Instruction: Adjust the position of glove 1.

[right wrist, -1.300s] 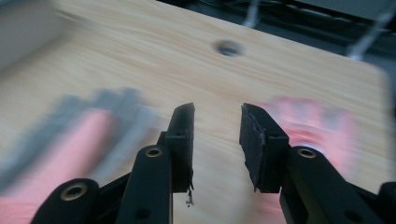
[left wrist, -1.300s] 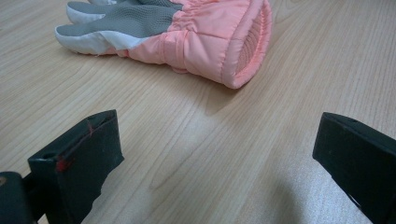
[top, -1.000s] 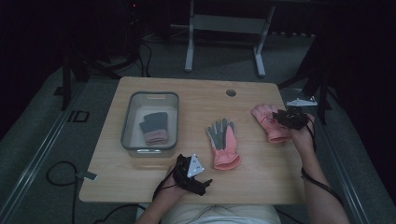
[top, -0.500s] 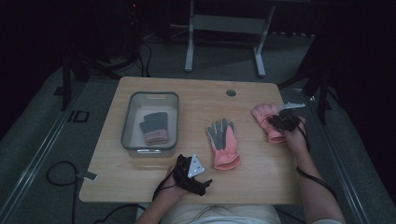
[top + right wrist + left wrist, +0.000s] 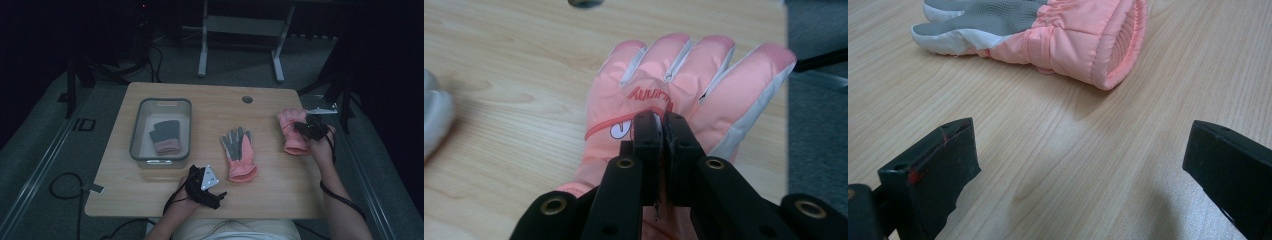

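While the right claw (image 5: pixel 663 120) has its jaws pressed together, pinching the fabric on the back of the pink glove (image 5: pixel 684 80) that lies fingers-away near the right edge of the tabletop (image 5: pixel 270 180), the left claw (image 5: pixel 204 186) rests near the front edge with its jaws spread wide and nothing between them. A second pink glove (image 5: pixel 1058 35), grey palm up, lies at mid-tabletop just beyond the left claw, and a clear bin (image 5: pixel 137 135) on the left side holds another glove (image 5: pixel 164 136).

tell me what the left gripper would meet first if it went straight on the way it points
Probably the cuff of the pink glove with the grey palm: the left gripper, fingers wide apart, has bare table ahead before it.
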### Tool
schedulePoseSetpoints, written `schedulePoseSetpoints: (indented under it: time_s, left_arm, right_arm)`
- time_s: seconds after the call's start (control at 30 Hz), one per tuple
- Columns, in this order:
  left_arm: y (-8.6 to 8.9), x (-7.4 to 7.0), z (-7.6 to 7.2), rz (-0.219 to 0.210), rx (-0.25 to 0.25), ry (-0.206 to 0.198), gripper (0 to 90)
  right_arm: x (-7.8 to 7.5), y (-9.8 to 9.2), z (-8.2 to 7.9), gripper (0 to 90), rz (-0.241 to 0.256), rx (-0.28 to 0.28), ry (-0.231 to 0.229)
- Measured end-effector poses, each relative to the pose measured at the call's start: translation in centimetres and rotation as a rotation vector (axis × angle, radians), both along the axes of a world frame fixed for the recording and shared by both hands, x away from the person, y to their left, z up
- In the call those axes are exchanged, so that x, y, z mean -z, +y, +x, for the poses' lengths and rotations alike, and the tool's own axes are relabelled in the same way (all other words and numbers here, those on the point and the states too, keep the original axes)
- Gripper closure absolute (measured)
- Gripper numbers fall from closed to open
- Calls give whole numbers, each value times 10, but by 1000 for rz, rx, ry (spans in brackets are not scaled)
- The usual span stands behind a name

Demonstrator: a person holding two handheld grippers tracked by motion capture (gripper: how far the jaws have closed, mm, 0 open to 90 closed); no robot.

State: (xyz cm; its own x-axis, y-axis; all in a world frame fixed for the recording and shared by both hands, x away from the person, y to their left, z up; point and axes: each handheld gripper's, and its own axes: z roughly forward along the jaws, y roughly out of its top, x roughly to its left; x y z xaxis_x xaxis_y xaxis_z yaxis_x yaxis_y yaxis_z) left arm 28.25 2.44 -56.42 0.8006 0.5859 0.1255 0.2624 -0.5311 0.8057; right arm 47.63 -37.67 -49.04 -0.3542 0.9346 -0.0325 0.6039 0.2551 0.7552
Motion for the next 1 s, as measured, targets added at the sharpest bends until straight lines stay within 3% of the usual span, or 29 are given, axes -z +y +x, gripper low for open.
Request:
schedulePoseSetpoints:
  time_s: [0.17, 0.37, 0.6, 0.83, 1.0]
  left_arm:
    - [0, 0, 0, -1, -1, 1, 8]
    - [0, -1, -1, -7, 2, 1, 8]
    - [0, -1, 0, -6, 0, -1, 8]
    - [0, 0, 0, -10, 4, -5, 8]
    - [0, 0, 0, -10, 6, -3, 8]
  right_arm:
    - [-20, 2, -24, 859, 36, 9, 0]
    - [-33, 5, -57, 859, 55, -3, 9]
    - [-47, 15, -98, 859, 12, -19, -22]
    - [-45, 26, -125, 858, -3, -35, -30]
    - [-34, 32, -131, 859, 13, -35, -15]
